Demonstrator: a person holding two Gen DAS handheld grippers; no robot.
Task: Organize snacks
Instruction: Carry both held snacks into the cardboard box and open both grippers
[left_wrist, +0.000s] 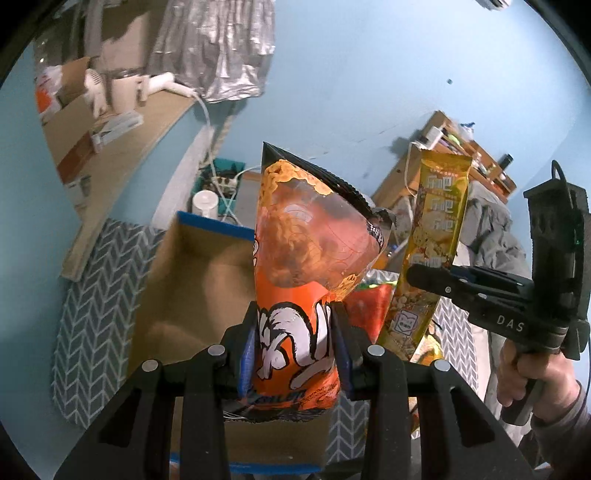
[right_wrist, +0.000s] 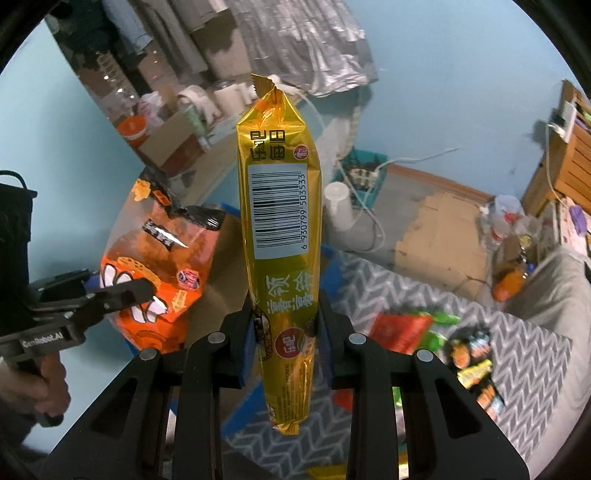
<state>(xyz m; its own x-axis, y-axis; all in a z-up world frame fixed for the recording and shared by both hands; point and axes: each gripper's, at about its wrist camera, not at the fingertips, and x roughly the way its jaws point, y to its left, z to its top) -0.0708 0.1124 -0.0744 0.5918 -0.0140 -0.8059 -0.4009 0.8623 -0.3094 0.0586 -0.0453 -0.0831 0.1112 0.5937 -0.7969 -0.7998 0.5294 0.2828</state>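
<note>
Over a chevron-patterned cloth (right_wrist: 388, 280) and cardboard box (left_wrist: 192, 280), the left gripper (left_wrist: 295, 343) clamps an orange snack bag (left_wrist: 306, 258) while the right gripper (right_wrist: 286, 328) clamps a gold packet (right_wrist: 280, 206)

Black tool (left_wrist: 295, 339), blue pads (left_wrist: 246, 354)

A: How's my left hand-held gripper (left_wrist: 294, 343)?

B: Both blue pads (left_wrist: 246, 354) are pressed against the orange bag (left_wrist: 306, 258), near its lower end. It points steeply down, and the bag stands up along the fingers.

A: And my right hand-held gripper (right_wrist: 286, 332)?

B: It's clamped tight on the gold pack (right_wrist: 280, 206), low on its length and pitched down about the same. From the left camera I see my right hand (left_wrist: 535, 376) wrapped round its handle; from the right one, my left hand (right_wrist: 40, 384) gripping its own.
</note>
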